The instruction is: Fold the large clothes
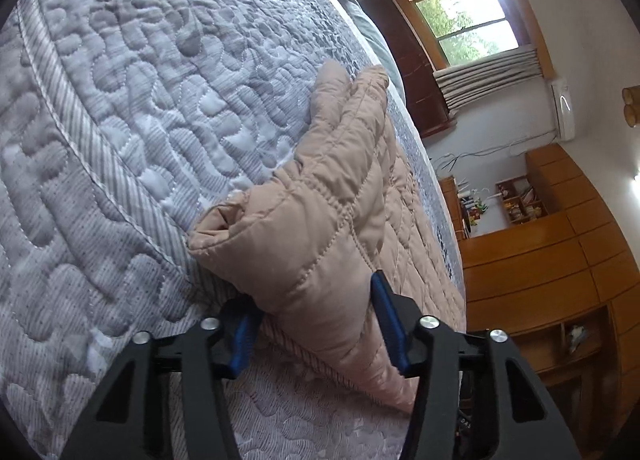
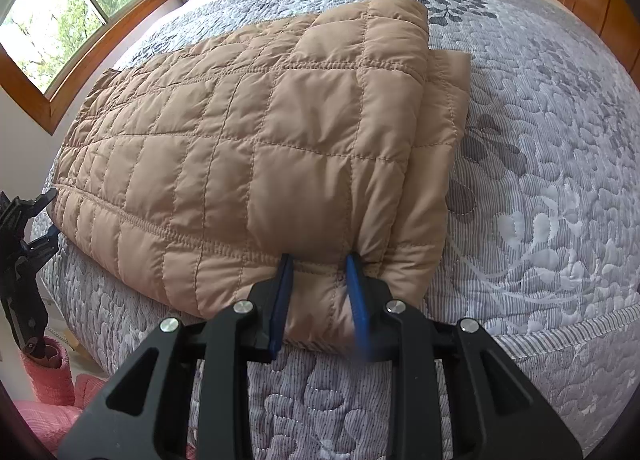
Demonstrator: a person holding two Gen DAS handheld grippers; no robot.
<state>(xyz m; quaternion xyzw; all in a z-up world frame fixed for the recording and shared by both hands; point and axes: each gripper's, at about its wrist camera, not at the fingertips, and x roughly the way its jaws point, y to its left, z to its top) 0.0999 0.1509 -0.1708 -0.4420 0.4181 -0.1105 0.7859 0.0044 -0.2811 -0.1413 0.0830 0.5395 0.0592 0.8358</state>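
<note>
Bedroom, daylight from a wood-framed window (image 2: pixel 60 16); work surface is a bed covered by a grey-and-white quilted bedspread (image 2: pixel 552 188) with a leaf pattern.

Tan quilted jacket (image 2: pixel 248 148) lies on the bedspread near the front edge of the bed. Square stitched panels, puffy fill, a gathered seam running along its near side. It is folded over itself: several layers are stacked at its right end, one flap sticking out beyond the top layer.

Right gripper (image 2: pixel 320 288): blue pads pinch a bunched fold at the jacket's near corner, fabric puckered between them.

Left gripper (image 1: pixel 316 324): at the jacket's other end, jaws straddle a thick folded edge; both pads sit against the fabric, though firm clamping cannot be confirmed.
</note>
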